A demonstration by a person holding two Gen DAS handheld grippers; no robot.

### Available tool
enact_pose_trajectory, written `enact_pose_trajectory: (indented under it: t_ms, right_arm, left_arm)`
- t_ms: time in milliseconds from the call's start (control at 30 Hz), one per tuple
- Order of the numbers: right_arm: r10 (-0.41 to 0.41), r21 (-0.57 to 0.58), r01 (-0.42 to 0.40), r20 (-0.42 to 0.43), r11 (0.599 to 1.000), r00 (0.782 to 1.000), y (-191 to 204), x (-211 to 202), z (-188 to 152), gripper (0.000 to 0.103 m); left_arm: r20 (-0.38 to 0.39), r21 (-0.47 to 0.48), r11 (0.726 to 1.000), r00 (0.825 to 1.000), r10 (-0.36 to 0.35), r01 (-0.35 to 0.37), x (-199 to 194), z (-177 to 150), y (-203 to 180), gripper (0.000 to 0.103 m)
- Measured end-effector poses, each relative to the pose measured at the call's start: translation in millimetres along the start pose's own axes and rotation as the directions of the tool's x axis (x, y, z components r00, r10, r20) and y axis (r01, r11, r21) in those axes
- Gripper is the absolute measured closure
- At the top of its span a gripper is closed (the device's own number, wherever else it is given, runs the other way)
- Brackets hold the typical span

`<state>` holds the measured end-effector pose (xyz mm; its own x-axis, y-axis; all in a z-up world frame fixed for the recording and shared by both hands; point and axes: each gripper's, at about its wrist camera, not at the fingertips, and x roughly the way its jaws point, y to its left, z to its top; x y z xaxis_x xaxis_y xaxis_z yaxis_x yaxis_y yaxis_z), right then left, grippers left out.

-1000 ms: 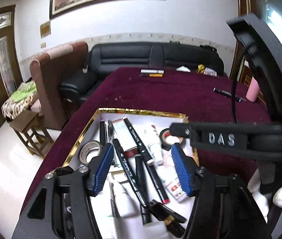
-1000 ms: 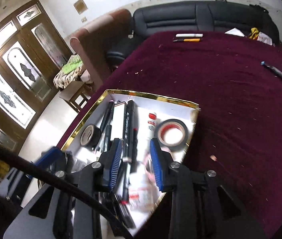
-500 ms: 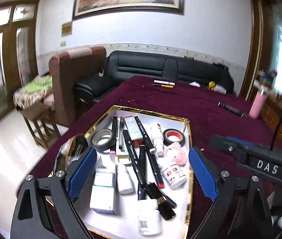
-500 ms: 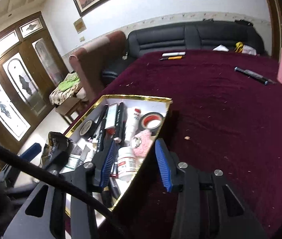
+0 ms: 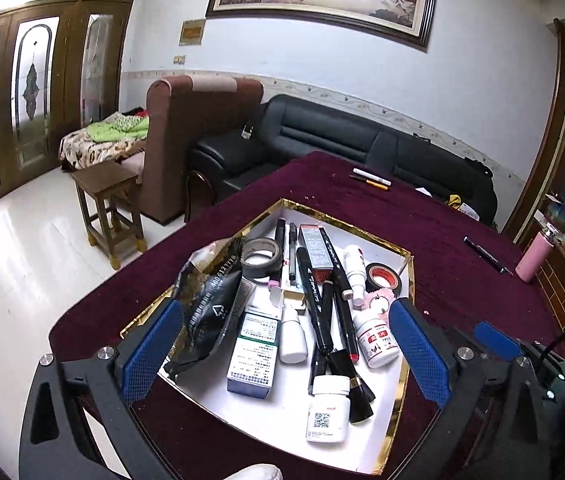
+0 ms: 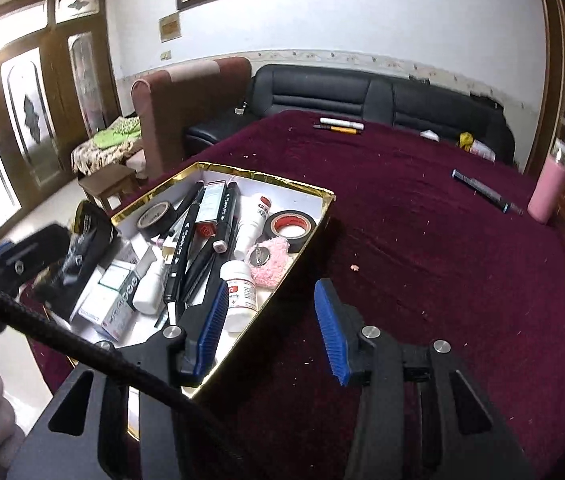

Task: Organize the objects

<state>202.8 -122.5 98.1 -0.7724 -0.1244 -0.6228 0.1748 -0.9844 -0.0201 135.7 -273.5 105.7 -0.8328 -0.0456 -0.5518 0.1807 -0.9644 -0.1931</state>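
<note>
Gold-rimmed tray [image 5: 409,280] of markers, tape rolls and bottles sits on the maroon tablecloth [image 6: 442,240], while left gripper [image 5: 282,354] and right gripper [image 6: 272,326] both hover with jaws apart, holding nothing.

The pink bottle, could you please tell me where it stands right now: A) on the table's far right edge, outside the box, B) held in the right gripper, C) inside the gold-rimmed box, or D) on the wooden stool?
A: the pink bottle stands upright on the maroon table, well apart from the box, and the right gripper is open and holds nothing.
</note>
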Motion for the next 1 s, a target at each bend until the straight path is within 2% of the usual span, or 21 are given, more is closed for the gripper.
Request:
enact_pose_trajectory:
  t_ms: [267, 500, 700, 1000]
  right_arm:
    - [-0.002, -0.086, 0.000, -0.021, 0.996, 1.000, 23, 5, -4, 0.053]
    - [-0.005, -0.106, 0.002, -0.035, 0.994, 0.999, 29, 11, -6, 0.053]
    - [0.000, -0.116, -0.004, -0.040, 0.993, 0.999, 33, 13, -5, 0.053]
    - [0.008, -0.106, -0.013, -0.047, 0.994, 0.999, 27, 15, -5, 0.053]
  left_arm:
    - [0.005, -0.008, 0.999, 0.999, -0.037, 0.037, -4, -1, 3, 0.002]
    - [0.015, -0.032, 0.999, 1.000, 0.018, -0.018, 1, -2, 17, 0.002]
    - [0.002, -0.050, 0.999, 1.000, 0.001, -0.001, 5, -5, 25, 0.002]
    - [-0.010, -0.047, 0.998, 0.999, 0.034, -0.035, 9, -6, 25, 0.002]
